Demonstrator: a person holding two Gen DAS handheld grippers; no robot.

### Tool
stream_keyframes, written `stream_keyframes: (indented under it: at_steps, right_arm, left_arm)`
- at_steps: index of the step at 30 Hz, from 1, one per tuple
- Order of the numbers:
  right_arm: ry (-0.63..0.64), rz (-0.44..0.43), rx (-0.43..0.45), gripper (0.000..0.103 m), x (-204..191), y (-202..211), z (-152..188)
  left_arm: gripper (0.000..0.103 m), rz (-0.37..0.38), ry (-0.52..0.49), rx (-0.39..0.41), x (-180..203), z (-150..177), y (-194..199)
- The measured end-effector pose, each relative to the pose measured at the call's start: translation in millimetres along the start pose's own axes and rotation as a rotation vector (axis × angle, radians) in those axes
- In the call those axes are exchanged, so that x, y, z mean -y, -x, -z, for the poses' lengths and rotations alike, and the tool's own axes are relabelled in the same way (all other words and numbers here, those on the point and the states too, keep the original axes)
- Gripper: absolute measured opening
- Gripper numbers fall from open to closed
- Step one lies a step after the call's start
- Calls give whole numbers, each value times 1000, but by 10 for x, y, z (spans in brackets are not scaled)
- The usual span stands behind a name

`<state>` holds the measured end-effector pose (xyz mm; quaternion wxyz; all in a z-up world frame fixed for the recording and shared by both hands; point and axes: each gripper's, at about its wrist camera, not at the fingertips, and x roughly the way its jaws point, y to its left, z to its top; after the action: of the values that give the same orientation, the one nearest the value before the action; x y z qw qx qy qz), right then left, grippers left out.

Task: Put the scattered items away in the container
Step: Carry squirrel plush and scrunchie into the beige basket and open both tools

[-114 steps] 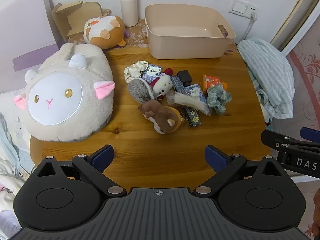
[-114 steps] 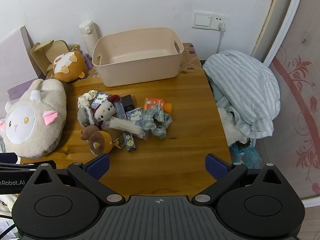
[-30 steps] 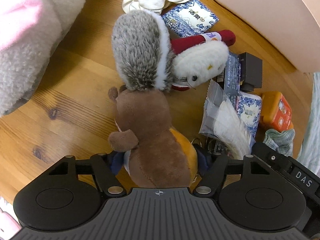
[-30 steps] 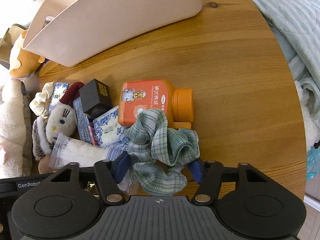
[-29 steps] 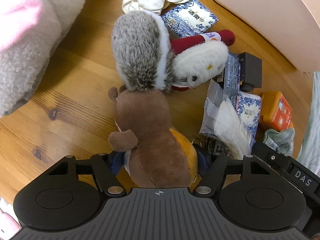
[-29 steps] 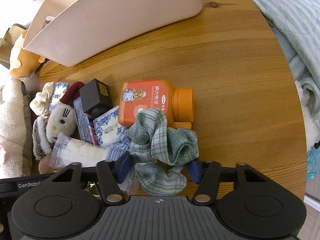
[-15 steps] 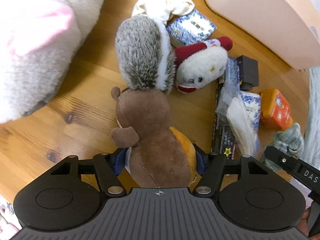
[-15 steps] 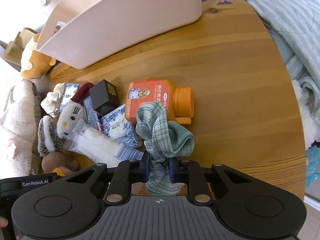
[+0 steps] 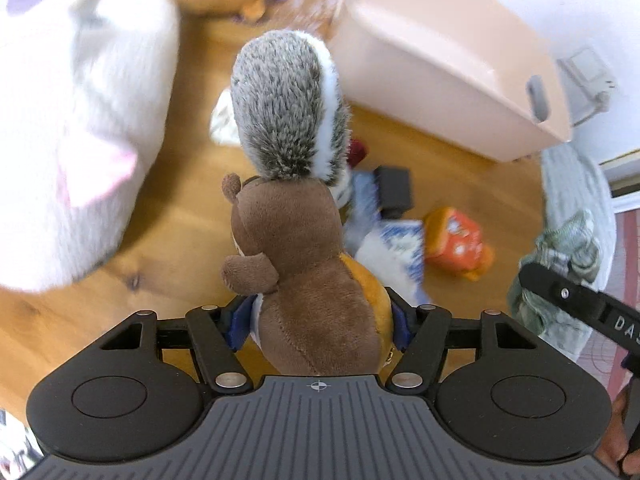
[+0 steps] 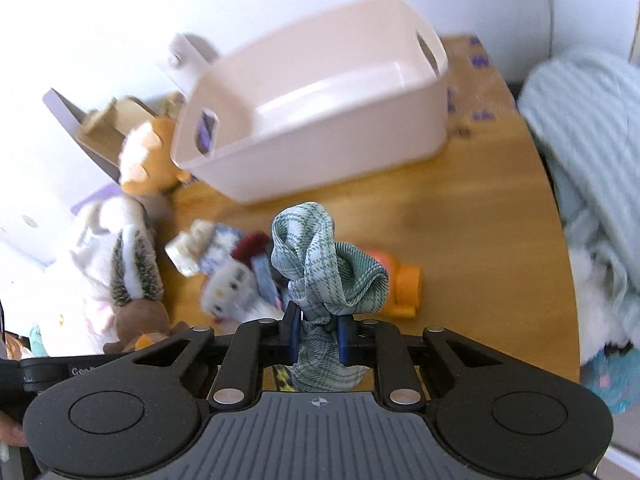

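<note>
Both hands are loaded right now: the left gripper has its fingers clamped on the belly of a brown squirrel, bushy grey tail sticking up in front, and the right gripper has its fingers squeezed nearly together on a green plaid scrunchie that bunches up above them. Both items look clear of the surface, so I'd call this the carry step, grab done, drop not yet. The bin sits at the back by the wall, open side up and looking empty from here, so there's lots of room inside. Next move seems to be getting each load over the near rim and high enough to clear it, then letting go. The squirrel's tail is tall and floppy, so that one probably needs extra height or it'll snag the rim. The path looks fairly open in the middle, but there's a big sheep plush crowding the left side and a striped blanket on the right edge. An orange bottle, a white kitty plush and some packets still lie in the pile.
</note>
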<state>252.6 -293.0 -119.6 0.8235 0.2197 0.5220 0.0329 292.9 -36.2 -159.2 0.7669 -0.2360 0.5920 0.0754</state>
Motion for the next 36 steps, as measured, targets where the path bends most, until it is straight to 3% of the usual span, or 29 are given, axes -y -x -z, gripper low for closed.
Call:
stream_keyframes:
  at_steps: [10,20,28,36]
  right_arm:
    - [24,-15,83,16,-132,114,-331]
    - [49,2,156,16,-193,51,-841]
    - [52,32,207,16,-166,-69,-1402]
    - [37,82,162,16,-33,-507,-1758]
  left_arm:
    - [66,19,-78,156,207,-325,372]
    - [66,15,-153,264,477,-873,577]
    - [66,-17,-189,279,723,-1384,368]
    - [66,-63,-190,212,883,-1763,-127]
